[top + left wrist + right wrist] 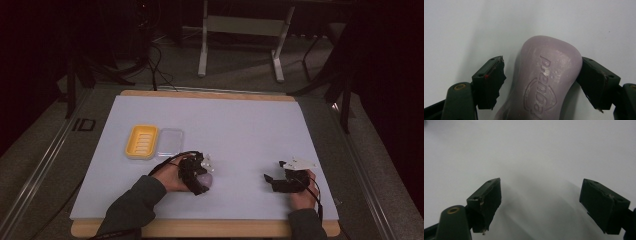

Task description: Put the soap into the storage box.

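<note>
So the left gripper point(541, 75) is sitting down around a lilac soap bar point(546, 80) lying on the white table point(240, 130). One pad is touching the bar, the other looks just shy of it, though that's hard to call. The right gripper point(540, 200) is hanging wide apart over bare table, nothing in it.

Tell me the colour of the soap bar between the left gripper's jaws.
Pale lilac soap bar; clearest in the left gripper view.
</note>
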### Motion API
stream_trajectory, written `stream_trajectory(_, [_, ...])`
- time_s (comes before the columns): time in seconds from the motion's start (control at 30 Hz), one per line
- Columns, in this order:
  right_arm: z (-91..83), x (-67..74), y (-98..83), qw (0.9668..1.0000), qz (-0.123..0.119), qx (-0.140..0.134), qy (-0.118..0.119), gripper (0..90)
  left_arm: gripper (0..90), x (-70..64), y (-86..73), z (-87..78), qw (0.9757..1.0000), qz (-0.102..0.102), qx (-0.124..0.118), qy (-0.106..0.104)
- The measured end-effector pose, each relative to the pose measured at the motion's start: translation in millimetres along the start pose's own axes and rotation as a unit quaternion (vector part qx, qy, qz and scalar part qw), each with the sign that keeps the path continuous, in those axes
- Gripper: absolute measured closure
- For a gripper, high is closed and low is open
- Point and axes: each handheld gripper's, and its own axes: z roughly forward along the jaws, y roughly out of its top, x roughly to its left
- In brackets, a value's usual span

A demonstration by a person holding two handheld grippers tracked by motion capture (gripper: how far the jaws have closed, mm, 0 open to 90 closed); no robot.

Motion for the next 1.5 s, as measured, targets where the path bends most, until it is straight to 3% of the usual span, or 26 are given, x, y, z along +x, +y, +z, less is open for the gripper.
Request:
stream_trajectory(0.2, [0.1, 0.3, 0.1, 1.0, 0.0, 0.001, 0.0, 17.4, 27.4, 4.3, -3.5, -4.8, 0.9997, -0.002, 0.016, -0.019])
stream_trajectory(0.4, [0.5, 0.4, 0.2, 1.0, -0.002, 0.002, 0.0, 17.4, 30.1, 7.4, -4.4, -4.9, 0.9996, -0.004, 0.019, -0.019])
stream_trajectory(0.53, [0.5, 0.4, 0.1, 1.0, -0.002, 0.002, 0.0, 17.4, 31.3, 10.9, -2.3, -3.6, 0.9996, -0.013, 0.021, -0.016])
stream_trajectory(0.67, [0.5, 0.3, 0.2, 1.0, -0.003, 0.002, 0.0, 17.4, 34.2, 16.1, -0.8, -5.3, 0.9987, -0.026, 0.032, -0.03])
stream_trajectory(0.77, [0.8, 0.6, 0.3, 1.0, -0.003, 0.004, -0.001, 17.4, 35.5, 20.0, 0.5, -6.9, 0.9973, -0.03, 0.05, -0.045])
stream_trajectory(1.03, [0.9, 0.6, 0.3, 1.0, -0.004, 0.005, -0.001, 17.4, 40.7, 24.0, 5.6, -8.5, 0.9941, -0.026, 0.088, -0.057])
stream_trajectory(1.2, [1.0, 0.6, 0.3, 1.0, -0.004, 0.005, -0.001, 17.4, 40.8, 21.3, 12.2, -6.6, 0.9919, -0.007, 0.116, -0.05])
stream_trajectory(1.5, [1.1, 0.7, 0.4, 1.0, -0.003, 0.005, -0.001, 17.4, 44.6, 17.1, 25.0, -2.5, 0.9851, 0.018, 0.168, -0.031])
